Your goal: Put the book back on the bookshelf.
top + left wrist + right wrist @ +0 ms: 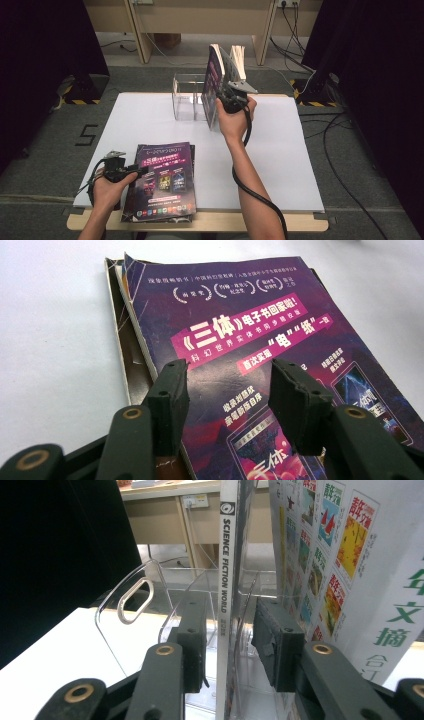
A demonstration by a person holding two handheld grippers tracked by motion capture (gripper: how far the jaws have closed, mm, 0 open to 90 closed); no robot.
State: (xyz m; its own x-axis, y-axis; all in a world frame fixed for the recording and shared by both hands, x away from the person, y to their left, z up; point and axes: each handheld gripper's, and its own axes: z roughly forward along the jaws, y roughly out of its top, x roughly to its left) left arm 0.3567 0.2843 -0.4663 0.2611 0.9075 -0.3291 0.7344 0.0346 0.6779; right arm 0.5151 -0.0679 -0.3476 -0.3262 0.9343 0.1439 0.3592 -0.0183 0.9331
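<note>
1. Left gripper (142, 170), jaws wide and holding nothing, hovers over the stacked magazines (165, 180), well nearer the person than the clear rack (186, 97); closing here could crease the top cover.
2. Right gripper (227, 645) straddles the upright magazine (227, 580) at the rack with loosened jaws; unsupported, it may topple.

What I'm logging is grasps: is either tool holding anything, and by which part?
Nothing seems gripped: right tool straddles the upright magazine's spine without pinching; left tool open above the purple magazine.
</note>
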